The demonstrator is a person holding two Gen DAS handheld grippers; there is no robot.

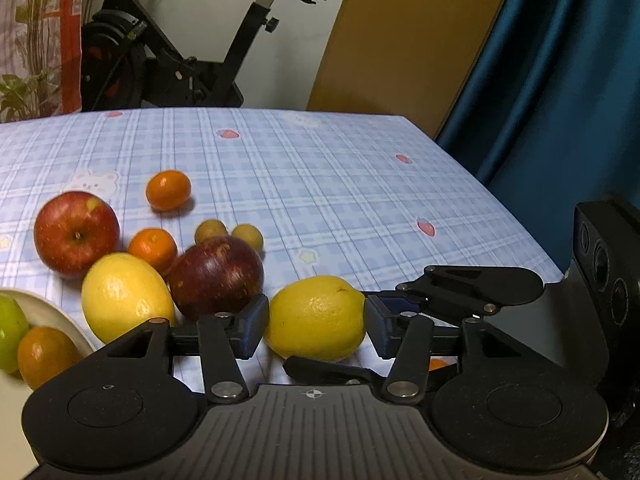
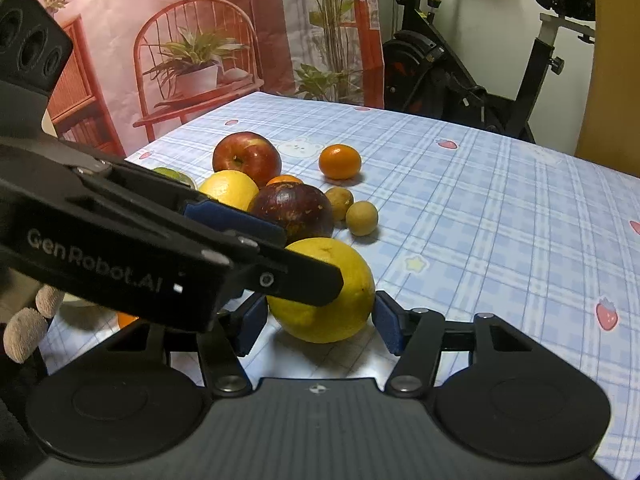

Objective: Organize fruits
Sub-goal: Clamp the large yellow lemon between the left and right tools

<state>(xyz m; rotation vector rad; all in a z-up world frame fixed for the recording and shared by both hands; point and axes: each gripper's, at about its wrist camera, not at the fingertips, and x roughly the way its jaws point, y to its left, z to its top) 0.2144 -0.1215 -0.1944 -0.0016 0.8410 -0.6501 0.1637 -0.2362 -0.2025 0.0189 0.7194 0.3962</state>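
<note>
I count two yellow oval lemons. One (image 1: 316, 318) sits between the blue pads of my left gripper (image 1: 317, 327) at the near edge of the blue checked tablecloth (image 1: 360, 184). The other yellow lemon (image 1: 126, 296) lies just beside the plate.

There are two apples, a bright red one (image 1: 76, 232) and a dark maroon one (image 1: 216, 272), and two small round tan fruits (image 1: 210, 230) behind the maroon apple. Two small orange mandarins (image 1: 168, 190) lie loose on the cloth. A sliver of something orange shows under my right gripper (image 2: 320, 322), too hidden to name.

The only writing I can read is "GenRobot.AI" (image 2: 94, 264), in white on the left gripper's black body.

The one container is a pale round plate (image 1: 60, 316) at the left edge. It holds one green fruit (image 1: 10, 332) and one orange mandarin (image 1: 44, 354).

My left gripper is clenched on the first lemon, both pads against the skin. My right gripper straddles the same lemon crosswise, pads just beside it. I cannot tell whether they press.
</note>
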